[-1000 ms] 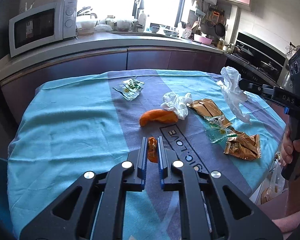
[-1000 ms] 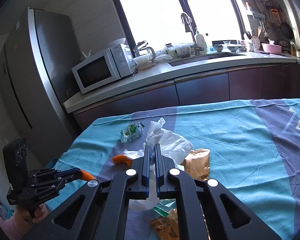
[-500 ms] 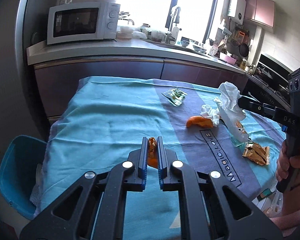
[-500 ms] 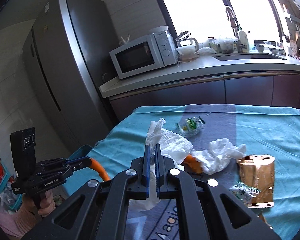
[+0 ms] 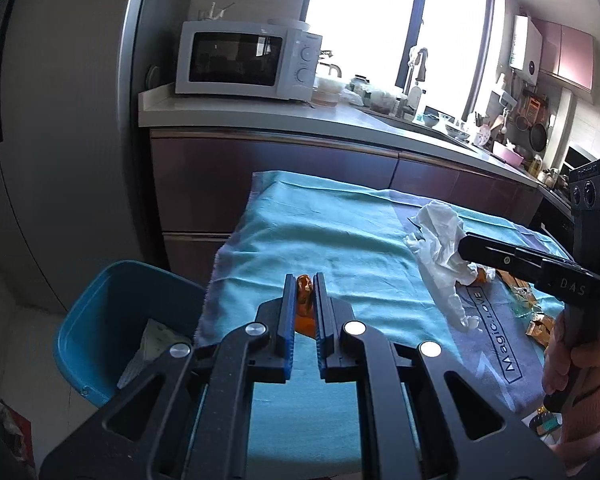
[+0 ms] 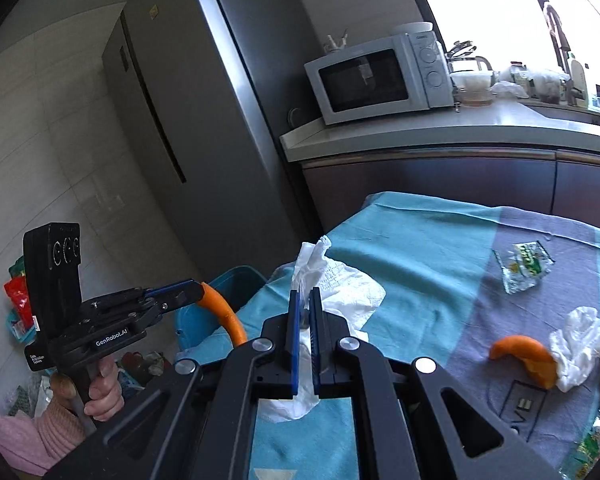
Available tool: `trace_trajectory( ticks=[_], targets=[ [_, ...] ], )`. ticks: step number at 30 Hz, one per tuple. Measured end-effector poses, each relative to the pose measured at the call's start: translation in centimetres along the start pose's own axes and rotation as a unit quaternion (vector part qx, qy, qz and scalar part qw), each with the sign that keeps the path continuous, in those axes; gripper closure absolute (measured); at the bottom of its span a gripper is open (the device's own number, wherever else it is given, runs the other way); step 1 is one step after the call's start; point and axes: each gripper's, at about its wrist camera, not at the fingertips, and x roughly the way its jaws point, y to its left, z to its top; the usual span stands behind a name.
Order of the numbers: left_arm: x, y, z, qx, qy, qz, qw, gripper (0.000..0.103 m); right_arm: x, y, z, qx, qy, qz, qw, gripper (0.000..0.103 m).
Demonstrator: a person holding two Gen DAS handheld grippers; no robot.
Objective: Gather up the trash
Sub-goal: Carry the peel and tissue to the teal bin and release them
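Note:
My left gripper is shut on an orange peel, held above the table's left edge; in the right wrist view the peel curves down from that gripper. My right gripper is shut on a crumpled white tissue, which also shows in the left wrist view. A blue trash bin stands on the floor left of the table and shows partly behind the peel in the right wrist view.
On the teal tablecloth lie another orange peel, a white tissue, a green-and-clear wrapper and gold wrappers. A fridge and a counter with a microwave stand behind.
Both grippers have swung left toward the table's left edge, carrying the peel and the tissue. The blue bin has come closer in both views.

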Motion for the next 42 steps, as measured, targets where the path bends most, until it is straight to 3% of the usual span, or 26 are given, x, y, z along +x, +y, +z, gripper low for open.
trace_trajectory(
  ticks=[11, 22, 32, 42],
  targets=[
    [-3.1, 6.7, 1.1, -0.041, -0.033, 0.081, 0.9953, 0.094, 6.1, 4.9, 2.2, -0.034, 0.030, 0.063, 0.997, 0.099],
    [-2.8, 13.7, 0.1, -0.088, -0.012, 0.148, 0.9849, 0.094, 12.4, 9.0, 3.0, -0.048, 0.073, 0.104, 0.991, 0.099],
    [0.5, 17.4, -1.7, -0.111, 0.027, 0.183, 0.9764, 0.094, 17.8, 11.2, 2.8, -0.048, 0.116, 0.108, 0.986, 0.099],
    [5.0, 19.4, -3.5, -0.133, 0.068, 0.192, 0.9701, 0.094, 21.8, 11.3, 1.2, -0.046, 0.166, 0.084, 0.981, 0.097]
  ],
)
